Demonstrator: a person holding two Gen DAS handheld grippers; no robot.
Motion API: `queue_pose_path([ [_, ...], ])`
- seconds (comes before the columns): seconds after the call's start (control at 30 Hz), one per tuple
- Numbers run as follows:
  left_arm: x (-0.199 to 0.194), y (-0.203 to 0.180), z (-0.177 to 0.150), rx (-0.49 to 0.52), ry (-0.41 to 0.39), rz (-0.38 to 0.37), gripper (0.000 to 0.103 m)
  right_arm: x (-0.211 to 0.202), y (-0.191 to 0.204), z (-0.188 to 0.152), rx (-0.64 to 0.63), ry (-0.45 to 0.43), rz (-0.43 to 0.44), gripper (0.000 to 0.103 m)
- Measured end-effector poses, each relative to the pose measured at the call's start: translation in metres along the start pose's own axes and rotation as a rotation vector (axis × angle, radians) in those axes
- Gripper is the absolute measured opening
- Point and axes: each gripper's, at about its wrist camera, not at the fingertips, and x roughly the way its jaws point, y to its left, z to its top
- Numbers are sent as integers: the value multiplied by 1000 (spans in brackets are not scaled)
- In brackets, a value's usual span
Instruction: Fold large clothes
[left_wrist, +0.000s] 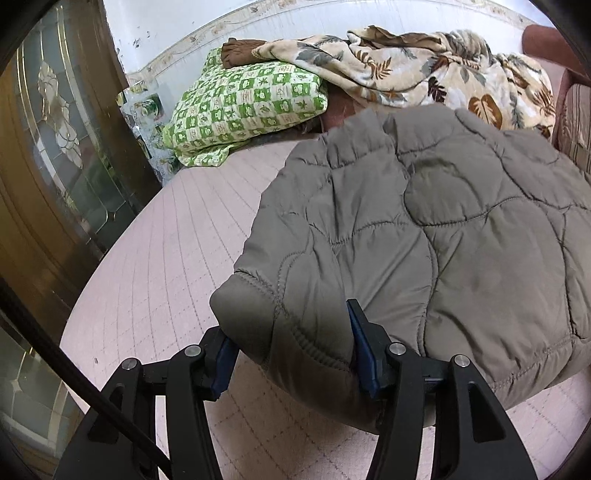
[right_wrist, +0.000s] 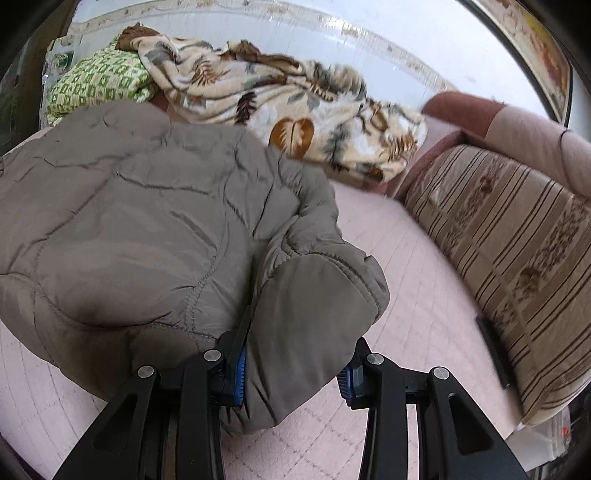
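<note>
the quilted grey jacket (left_wrist: 424, 221) is lying bunched on the pink sheet (left_wrist: 166, 258) of the bed, and both tools are reaching in low along the mattress at its near hem. the left gripper (left_wrist: 291, 354) is pinching the jacket's left corner, a thick roll of fabric squeezed between its blue pads (left_wrist: 364, 354). the right gripper (right_wrist: 291, 373) is clamping the right corner the same way, cloth bulging between its fingers. behind the jacket, a leaf-print blanket (right_wrist: 295, 110) is draping over a green checked pillow (left_wrist: 240, 107).
</note>
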Motion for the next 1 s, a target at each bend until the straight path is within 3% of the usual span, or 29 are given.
queue_pose_path([
  [0.27,6,-7,-14,-3,-6,36,60,15,-19,-14,120,75,114,49],
  [0.3,6,-6,-15,-11,-12,39,64,16,-22,-15,139,80,128,49],
  [0.37,5,1,-18,-46,-14,44,72,18,-32,-18,198,89,159,61],
  [0.43,4,10,-20,-85,-3,59,87,20,-51,-24,319,112,226,70],
  [0.57,-3,28,-28,-153,31,27,90,13,-80,-38,494,129,329,75],
  [0.7,-12,39,-34,-183,46,8,90,-8,-90,-49,544,109,332,75],
  [0.9,-37,55,-38,-207,37,26,90,-50,-115,-59,567,-8,214,75],
  [0.97,-53,60,-35,-213,-1,55,89,-59,-119,-57,577,-62,253,56],
  [1.0,-62,63,-31,-218,-30,61,90,-63,-117,-55,564,-83,277,52],
])
